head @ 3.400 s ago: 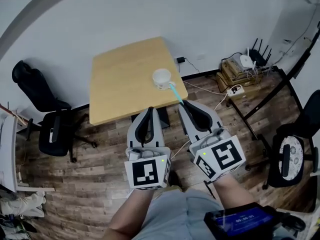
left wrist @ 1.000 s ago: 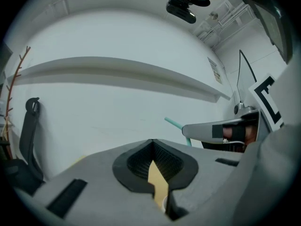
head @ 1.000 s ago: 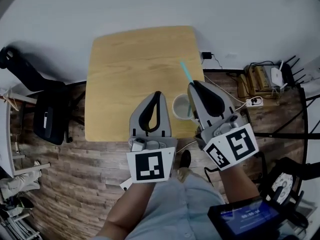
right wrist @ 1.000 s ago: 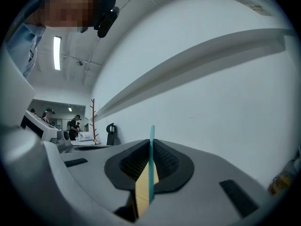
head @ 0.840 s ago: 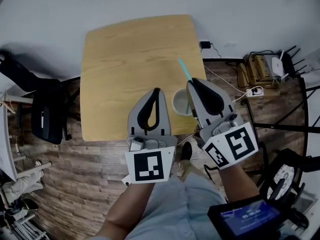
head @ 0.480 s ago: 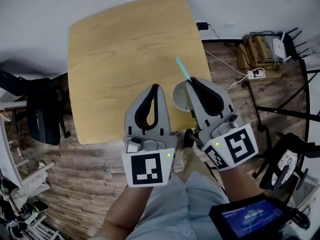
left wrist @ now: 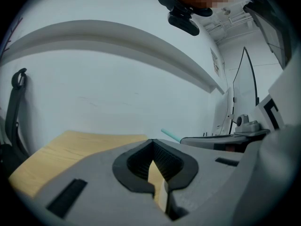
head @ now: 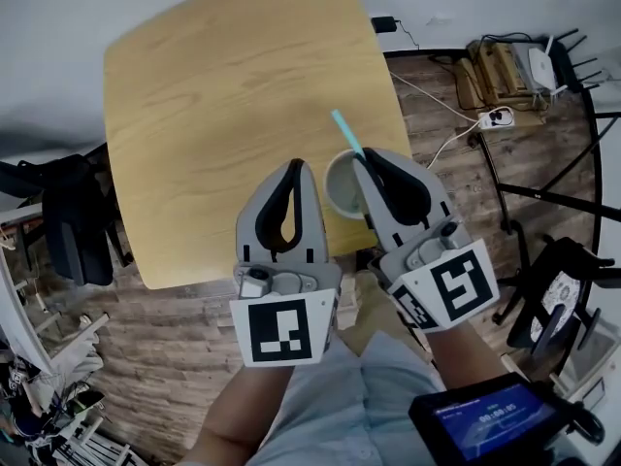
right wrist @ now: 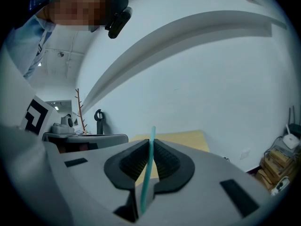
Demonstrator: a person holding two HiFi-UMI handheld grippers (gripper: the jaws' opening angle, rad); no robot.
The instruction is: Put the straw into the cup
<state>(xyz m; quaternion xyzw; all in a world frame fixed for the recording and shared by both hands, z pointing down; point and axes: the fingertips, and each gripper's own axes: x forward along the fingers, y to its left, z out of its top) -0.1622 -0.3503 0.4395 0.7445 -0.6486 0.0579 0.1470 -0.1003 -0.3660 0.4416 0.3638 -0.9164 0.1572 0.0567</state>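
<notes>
A white cup stands near the right front edge of the wooden table. My right gripper hovers over the cup's right side, shut on a teal straw. The straw's upper end sticks out past the jaw tips, and its lower part is hidden. In the right gripper view the straw runs upright between the ribbed pads of the right gripper. My left gripper hangs just left of the cup, shut and holding nothing. From the left gripper view, the left gripper has the straw tip to its right.
Black office chairs stand left of the table. A power strip, cables and a router lie on the wooden floor at the right, near another chair. A white wall rises beyond the table.
Both grippers came from away off the table to over its front edge. The right gripper with the straw now sits at the cup; the table has slid upward in view.
</notes>
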